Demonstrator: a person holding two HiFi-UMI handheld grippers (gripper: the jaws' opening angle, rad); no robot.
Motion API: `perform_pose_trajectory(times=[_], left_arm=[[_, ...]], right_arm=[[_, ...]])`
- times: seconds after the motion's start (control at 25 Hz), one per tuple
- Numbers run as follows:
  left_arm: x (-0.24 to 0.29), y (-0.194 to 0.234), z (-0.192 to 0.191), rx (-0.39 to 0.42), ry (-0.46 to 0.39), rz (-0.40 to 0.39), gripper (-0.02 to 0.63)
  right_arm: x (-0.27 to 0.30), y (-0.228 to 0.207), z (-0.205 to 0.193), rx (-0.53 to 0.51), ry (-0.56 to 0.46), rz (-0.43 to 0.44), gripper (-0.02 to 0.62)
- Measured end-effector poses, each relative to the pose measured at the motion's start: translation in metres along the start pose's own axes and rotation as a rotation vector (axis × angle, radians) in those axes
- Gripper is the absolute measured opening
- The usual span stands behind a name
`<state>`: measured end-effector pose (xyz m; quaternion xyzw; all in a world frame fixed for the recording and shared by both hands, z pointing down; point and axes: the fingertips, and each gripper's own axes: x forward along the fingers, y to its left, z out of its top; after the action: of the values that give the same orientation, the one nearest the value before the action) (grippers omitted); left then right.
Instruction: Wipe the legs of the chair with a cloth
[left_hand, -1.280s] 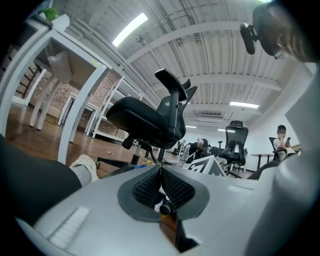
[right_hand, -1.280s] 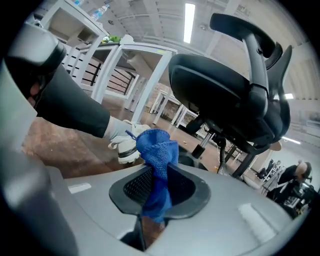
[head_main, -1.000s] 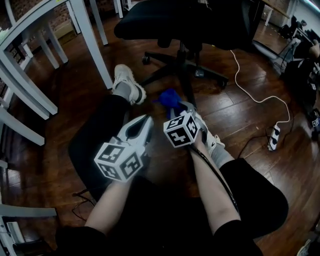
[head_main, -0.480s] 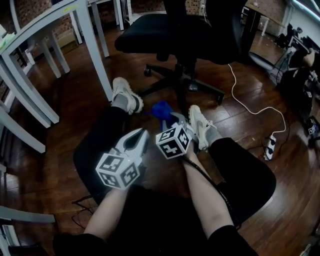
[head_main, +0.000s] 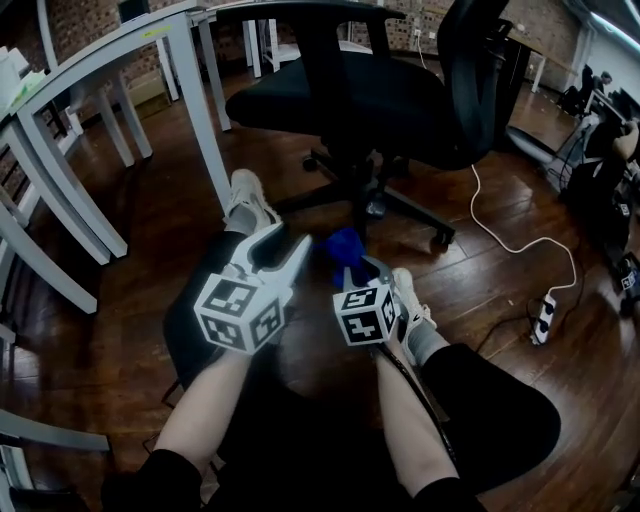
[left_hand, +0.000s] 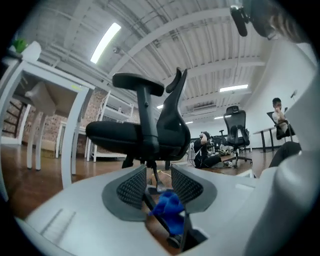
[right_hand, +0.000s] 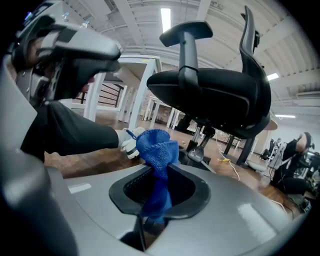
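An office: black swivel chair (head_main: 370, 95), white desks (head_main: 207, 120), power strip (head_main: 545, 320) on wood floor (head_main: 130, 220).

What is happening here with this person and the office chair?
A person holds a hand-held gripper in each hand before a black office chair. The right hand-held gripper is shut on a blue cloth, short of the chair legs. The left hand-held gripper has its jaws opening, nothing between them.

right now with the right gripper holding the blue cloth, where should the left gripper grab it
Probably the bunched free end of the blue cloth, which sticks out past the right gripper; that gripper's jaws are shut on the lower part. Come in level from the cloth's left, where the left gripper faces it, its jaws opening with nothing between them.
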<state>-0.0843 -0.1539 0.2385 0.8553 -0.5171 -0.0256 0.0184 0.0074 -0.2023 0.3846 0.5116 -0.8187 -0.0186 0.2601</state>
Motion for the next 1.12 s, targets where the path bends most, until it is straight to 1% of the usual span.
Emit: perform_pose_trajectory(times=[0.04,0.12,0.24,0.4,0.48,0.56,0.68,0.88,1.0,1.12], left_arm=[[0.009,-0.005,0.015,0.022,-0.022,-0.009,0.133],[0.026,-0.016,0.039,0.035,-0.057,-0.025,0.138],[0.056,-0.022,0.05,0.007,-0.058,-0.009,0.15],[0.09,-0.005,0.039,0.031,-0.008,0.052,0.187],[0.096,0.006,0.031,0.02,0.012,0.063,0.193],[0.097,0.011,0.022,-0.004,0.021,0.057,0.193],[0.098,0.004,0.013,0.014,0.037,0.031,0.193],[0.087,0.0,0.013,0.014,0.036,0.028,0.193],[0.082,-0.009,0.014,0.017,0.026,-0.005,0.193],[0.081,-0.013,0.016,0.018,0.024,-0.035,0.202]], right_arm=[[0.0,-0.002,-0.003,0.013,0.011,-0.005,0.081],[0.001,-0.007,-0.006,0.046,0.028,-0.015,0.081],[-0.001,-0.012,-0.001,0.051,0.025,-0.018,0.081],[-0.008,-0.015,-0.007,0.036,0.012,-0.009,0.081],[-0.007,-0.016,-0.012,0.039,0.01,-0.004,0.081],[-0.004,-0.017,-0.019,0.045,0.021,-0.012,0.081],[-0.002,-0.021,-0.024,0.039,0.038,-0.03,0.081],[-0.003,-0.018,-0.029,0.054,0.056,-0.033,0.081],[-0.008,-0.016,-0.035,0.073,0.061,-0.033,0.081],[-0.013,-0.014,-0.039,0.068,0.065,-0.038,0.081]])
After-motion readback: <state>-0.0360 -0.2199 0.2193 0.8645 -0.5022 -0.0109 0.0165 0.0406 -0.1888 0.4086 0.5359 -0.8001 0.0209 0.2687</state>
